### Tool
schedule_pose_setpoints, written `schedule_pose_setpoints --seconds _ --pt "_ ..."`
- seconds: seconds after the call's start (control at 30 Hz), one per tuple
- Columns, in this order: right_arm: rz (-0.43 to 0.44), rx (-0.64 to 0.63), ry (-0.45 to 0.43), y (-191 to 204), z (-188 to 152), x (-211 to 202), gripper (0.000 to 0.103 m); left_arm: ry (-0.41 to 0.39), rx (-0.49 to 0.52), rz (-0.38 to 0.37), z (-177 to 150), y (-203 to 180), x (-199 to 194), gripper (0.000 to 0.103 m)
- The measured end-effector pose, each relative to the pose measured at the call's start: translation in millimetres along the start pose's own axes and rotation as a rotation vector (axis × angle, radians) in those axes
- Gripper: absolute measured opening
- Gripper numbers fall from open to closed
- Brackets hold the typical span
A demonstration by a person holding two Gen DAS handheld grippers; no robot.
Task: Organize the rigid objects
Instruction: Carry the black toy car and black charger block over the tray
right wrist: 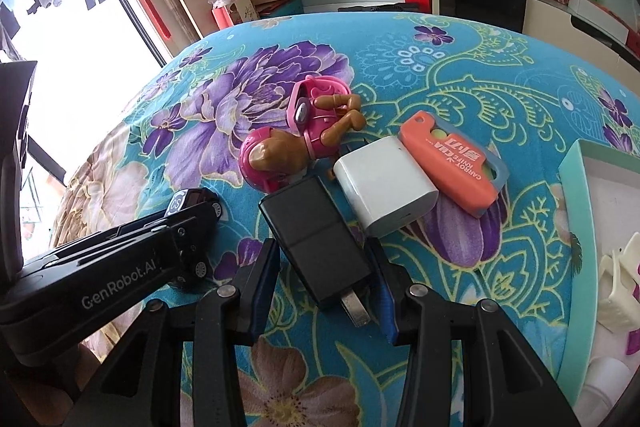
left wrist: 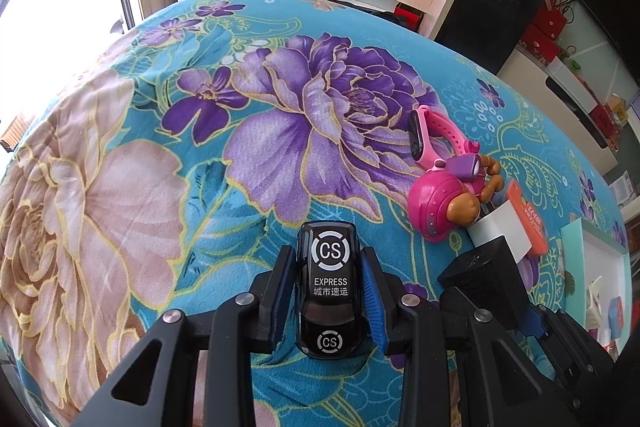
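- The left gripper (left wrist: 329, 291) is closed on a black toy car (left wrist: 329, 287) marked "CS EXPRESS"; both pads press its flanks, and its long axis runs straight along the fingers, up the lower centre of the left wrist view.
- The right gripper (right wrist: 322, 279) straddles a black charger plug (right wrist: 316, 243) at lower centre of the right wrist view. The jaws stand either side of it, but whether the pads actually touch cannot be told.
- The charger's long axis slants from upper left to lower right, prongs pointing back toward the gripper, so it lies skewed across the fingers rather than along them.
- The open tray (right wrist: 576, 195), at the right edge of the right wrist view, is probably the destination; the right hand is the nearer one.
- Just above the charger crowd a white adapter (right wrist: 384, 183), an orange carrot knife (right wrist: 452, 167) and a pink toy puppy (right wrist: 296, 139); a pink watch (left wrist: 436, 139) lies beyond.
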State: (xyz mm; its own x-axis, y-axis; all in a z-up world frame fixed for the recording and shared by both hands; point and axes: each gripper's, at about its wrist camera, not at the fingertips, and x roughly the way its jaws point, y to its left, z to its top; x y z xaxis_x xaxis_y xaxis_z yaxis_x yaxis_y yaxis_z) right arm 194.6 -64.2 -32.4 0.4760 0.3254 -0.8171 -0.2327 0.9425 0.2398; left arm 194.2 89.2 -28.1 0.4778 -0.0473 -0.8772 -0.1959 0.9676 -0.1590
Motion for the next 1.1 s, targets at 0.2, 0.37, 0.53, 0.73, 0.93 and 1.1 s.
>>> schedule_pose_setpoints --seconds 0.2,0.37,0.53,0.73,0.93,1.1 --pt "-0.017 0.008 -0.012 0.0 0.0 -0.5 0.037 -0.002 0.020 0.013 -0.3 -2.7 -0.4 0.036" --pt "-0.004 0.018 -0.019 -2.0 0.6 -2.9 0.033 -0.004 0.029 0.014 0.0 -3.2 -1.2 0.036" --pt "0.013 0.014 -0.040 0.4 2.3 -9.5 0.029 -0.005 0.017 0.002 -0.1 -1.1 -3.9 0.034" --pt "0.020 0.023 -0.060 -1.4 3.7 -17.0 0.029 -0.014 0.018 0.001 -0.5 -2.3 -7.8 0.034" --pt "0.016 0.022 -0.116 -1.9 6.2 -33.7 0.029 -0.048 0.015 -0.007 0.8 -1.9 -20.8 0.034" --pt "0.000 0.031 -0.140 -6.2 7.8 -42.7 0.029 -0.088 0.018 -0.021 3.5 -4.4 -35.6 0.033"
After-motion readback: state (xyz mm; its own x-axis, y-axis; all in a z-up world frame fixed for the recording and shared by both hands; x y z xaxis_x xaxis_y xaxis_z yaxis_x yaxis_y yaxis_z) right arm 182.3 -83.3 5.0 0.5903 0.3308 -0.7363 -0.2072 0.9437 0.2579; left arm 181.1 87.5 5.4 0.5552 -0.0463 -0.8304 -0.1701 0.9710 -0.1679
